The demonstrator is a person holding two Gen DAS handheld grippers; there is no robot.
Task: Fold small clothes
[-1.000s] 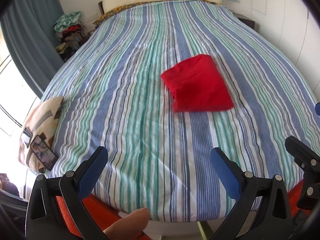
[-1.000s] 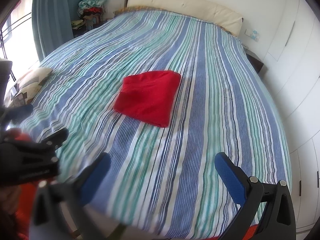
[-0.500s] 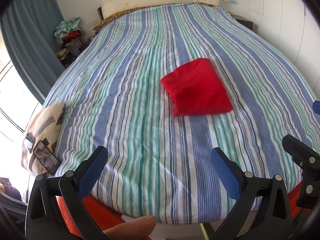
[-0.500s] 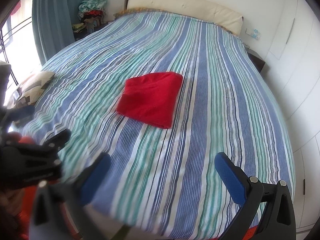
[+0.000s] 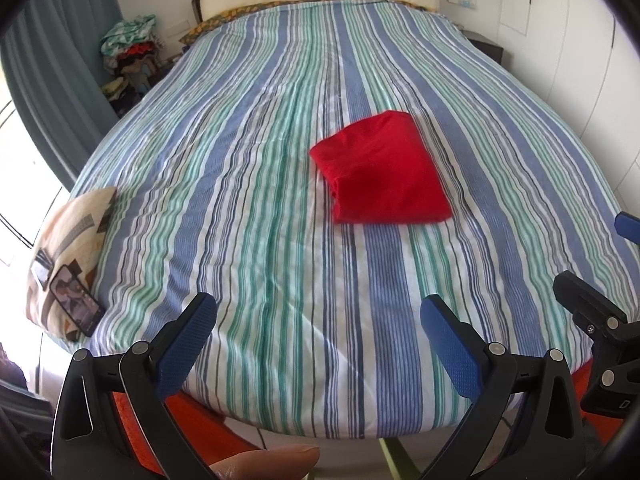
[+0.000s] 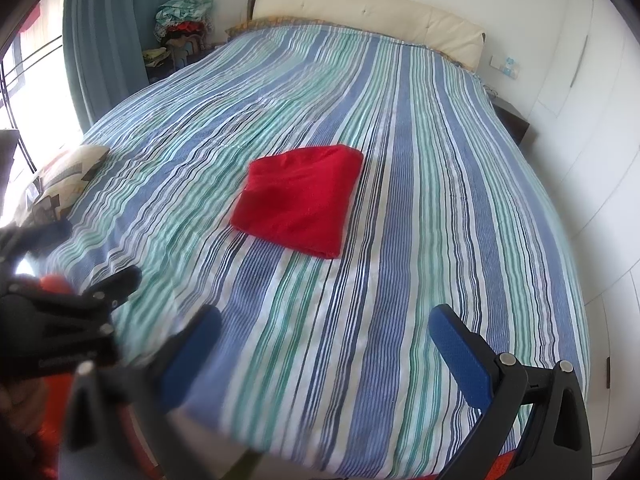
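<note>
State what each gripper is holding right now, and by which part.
Nothing is held. The left gripper and right gripper are both open and empty, short of the folded red cloth lying free on the bed.

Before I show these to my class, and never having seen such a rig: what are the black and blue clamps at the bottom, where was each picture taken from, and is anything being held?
No robot here: a person holds a pair of hand tongs in each hand, each with a wide-angle camera looking forward along its two blue-padded fingers. One picture comes from the left tongs, the other from the right tongs; each also catches the other pair at its edge. Both are open and hold nothing. They hover over the foot of a bed with a striped cover. On it lies one red garment, already folded into a neat packet. At the bed's left edge sits a patterned cushion with a phone on it. A pile of clothes stands in the far corner by the curtain.
</note>
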